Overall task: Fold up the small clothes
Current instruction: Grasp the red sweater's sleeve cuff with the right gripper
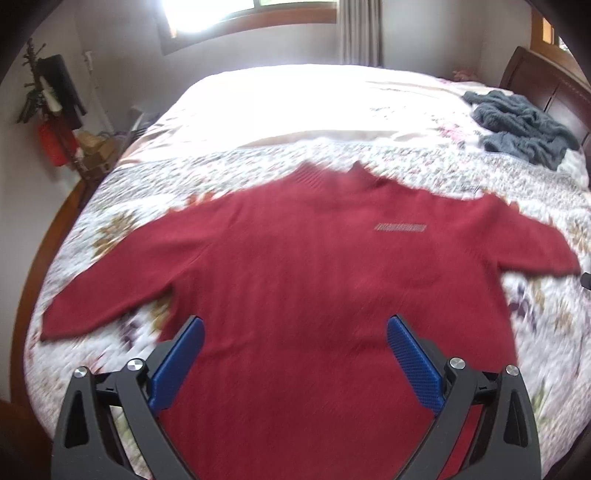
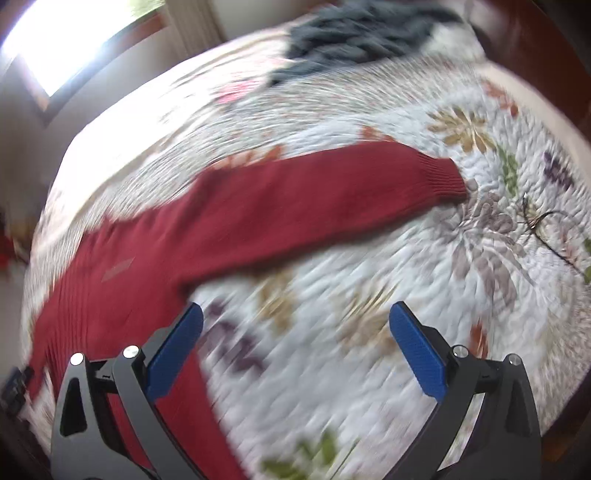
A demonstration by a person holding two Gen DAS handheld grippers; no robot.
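Both tongs are spread wide and hold nothing: the left tongs (image 1: 295, 354) hang above the lower body of the red sweater (image 1: 314, 266), and the right tongs (image 2: 295, 343) hang over bare quilt (image 2: 369, 332) just beside the sweater's right side. The sweater lies flat and front up on the bed, collar toward the far side, both sleeves stretched outward; its right sleeve (image 2: 332, 184) ends in a ribbed cuff resting on the quilt. No fold is visible, so the task appears to be at its start: sleeves and body all remain to be folded. A crumpled grey garment (image 1: 524, 125) lies well apart near the dark wooden headboard (image 1: 546, 85), probably awaiting its turn.

Surface: a white quilt with a floral print, soft and quilted, covering a wide bed. Room: a bright window (image 1: 229, 11) with a curtain (image 1: 360, 33) on the far wall, and a cluttered stand (image 1: 55, 107) at the left. Both views are motion-blurred.
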